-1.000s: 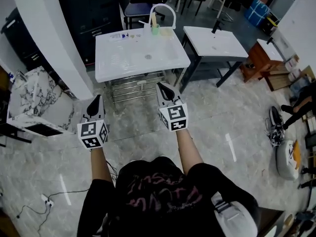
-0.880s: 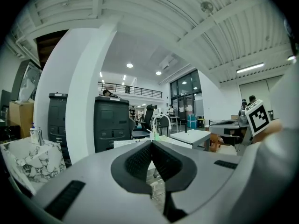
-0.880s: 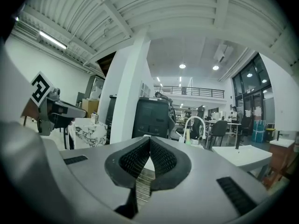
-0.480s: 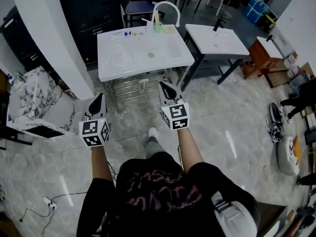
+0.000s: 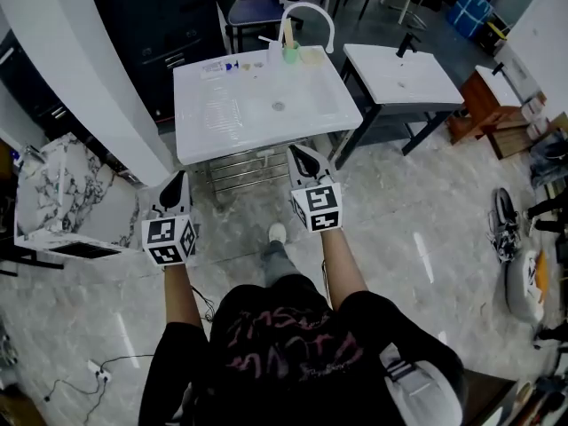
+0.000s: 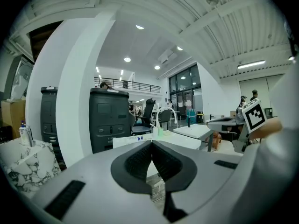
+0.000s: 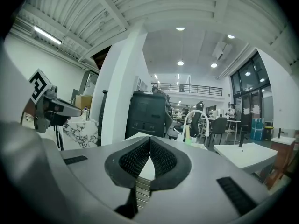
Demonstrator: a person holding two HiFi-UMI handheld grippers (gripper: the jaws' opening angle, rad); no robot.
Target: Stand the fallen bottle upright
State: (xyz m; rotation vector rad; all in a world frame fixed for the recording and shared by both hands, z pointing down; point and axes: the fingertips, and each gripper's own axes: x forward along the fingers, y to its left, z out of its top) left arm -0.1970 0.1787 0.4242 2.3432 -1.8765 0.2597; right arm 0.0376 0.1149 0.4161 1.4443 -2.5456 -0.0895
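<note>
A white sink table (image 5: 266, 114) stands ahead of me in the head view. At its back left lies a small clear item with a blue end (image 5: 227, 66), seemingly a bottle on its side; it is too small to be sure. A green cup (image 5: 291, 54) and a pale upright stick stand by the white arched faucet (image 5: 311, 11). My left gripper (image 5: 175, 185) is shut and empty, over the floor short of the table's front left corner. My right gripper (image 5: 298, 153) is also shut and empty, at the table's front edge. In the gripper views the ribbed pads of the left gripper (image 6: 152, 146) and of the right gripper (image 7: 150, 141) meet.
A second white basin table (image 5: 404, 69) stands to the right, a black cabinet (image 5: 177, 16) and a white pillar (image 5: 89, 60) to the left. A marble-patterned box (image 5: 62, 193) sits at far left. A metal rack (image 5: 240, 162) lies under the sink table. A cable (image 5: 71, 382) trails on the floor.
The sink table has come nearer as the person stepped forward; one shoe now shows on the floor. Both grippers moved toward the table together and stayed shut.
</note>
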